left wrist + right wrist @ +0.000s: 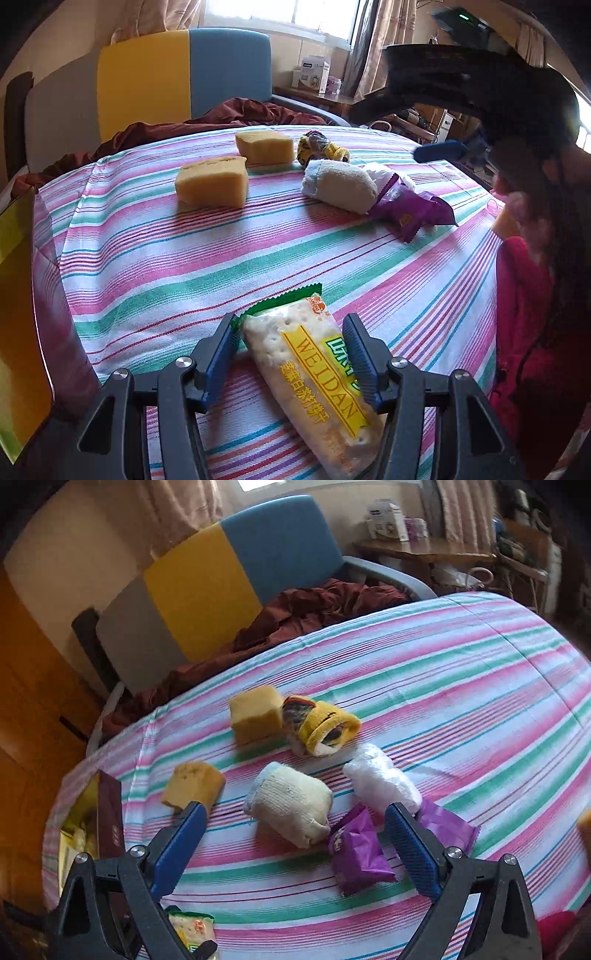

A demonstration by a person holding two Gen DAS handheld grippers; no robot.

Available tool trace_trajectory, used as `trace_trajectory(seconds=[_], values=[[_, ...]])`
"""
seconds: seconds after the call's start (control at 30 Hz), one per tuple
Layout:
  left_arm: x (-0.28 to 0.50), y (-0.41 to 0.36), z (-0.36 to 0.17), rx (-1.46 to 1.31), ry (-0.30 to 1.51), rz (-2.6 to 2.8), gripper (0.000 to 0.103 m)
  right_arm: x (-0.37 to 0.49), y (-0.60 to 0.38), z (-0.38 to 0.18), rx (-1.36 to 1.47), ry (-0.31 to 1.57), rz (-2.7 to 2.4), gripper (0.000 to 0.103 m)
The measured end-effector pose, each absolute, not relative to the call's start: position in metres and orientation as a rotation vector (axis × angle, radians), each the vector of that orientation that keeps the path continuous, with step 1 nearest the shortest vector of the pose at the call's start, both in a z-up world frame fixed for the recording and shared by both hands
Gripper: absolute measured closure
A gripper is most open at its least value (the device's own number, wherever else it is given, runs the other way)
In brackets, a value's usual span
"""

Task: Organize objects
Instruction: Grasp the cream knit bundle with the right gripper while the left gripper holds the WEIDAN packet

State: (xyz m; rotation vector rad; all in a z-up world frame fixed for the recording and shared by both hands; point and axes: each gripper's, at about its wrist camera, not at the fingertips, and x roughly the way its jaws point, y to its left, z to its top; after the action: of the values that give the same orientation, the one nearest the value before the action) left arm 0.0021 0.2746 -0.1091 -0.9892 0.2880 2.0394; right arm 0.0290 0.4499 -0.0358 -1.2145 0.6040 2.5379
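Two grippers are in my views, over a bed covered by a striped sheet (155,258). Behind its far edge I note a headboard (184,74) in grey, yellow and blue panels, with a dark red blanket (314,609) bunched against it. A paper bag (18,314) stands at the left edge.

Left gripper (291,350): its jaws are partly open and straddle a cracker pack (314,380) lying near on the sheet. The left pad sits just beside the pack's edge; I cannot tell whether either pad presses on it. The pack is angled, its green-sealed end pointing away.

Right gripper (295,830): jaws wide apart, holding nothing, hovering above the middle cluster of items. In the left wrist view it appears blurred at upper right.

Items on the sheet, in order of size:
- Two sponges: one (212,181) at left centre, the other (266,147) farther back, apart from each other.
- White sock roll (291,805), lying between the right gripper's fingers in its own view.
- Purple wrapper (358,853), touching the white roll's right end.
- Crumpled clear plastic (380,779), just behind the purple wrapper.
- Yellow sock roll (321,725), touching the far sponge's right side.

A wooden table (424,550) with a white box (386,520) stands beyond the bed, far right.
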Motion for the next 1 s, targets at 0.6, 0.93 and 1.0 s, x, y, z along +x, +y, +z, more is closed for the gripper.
trace_trajectory(seconds=[0.6,0.93,1.0], values=[[0.003,0.275,-0.111,-0.962,0.279,2.041,0.044,-0.030,0.428,-0.100,-1.530,0.157,2.495,0.029],[0.004,0.274,-0.111,-0.959,0.285,2.045,0.044,-0.038,0.427,-0.112,-1.604,0.144,2.469,0.034],[0.004,0.273,-0.111,-0.959,0.279,2.045,0.044,-0.039,0.427,-0.112,-1.599,0.142,2.471,0.034]])
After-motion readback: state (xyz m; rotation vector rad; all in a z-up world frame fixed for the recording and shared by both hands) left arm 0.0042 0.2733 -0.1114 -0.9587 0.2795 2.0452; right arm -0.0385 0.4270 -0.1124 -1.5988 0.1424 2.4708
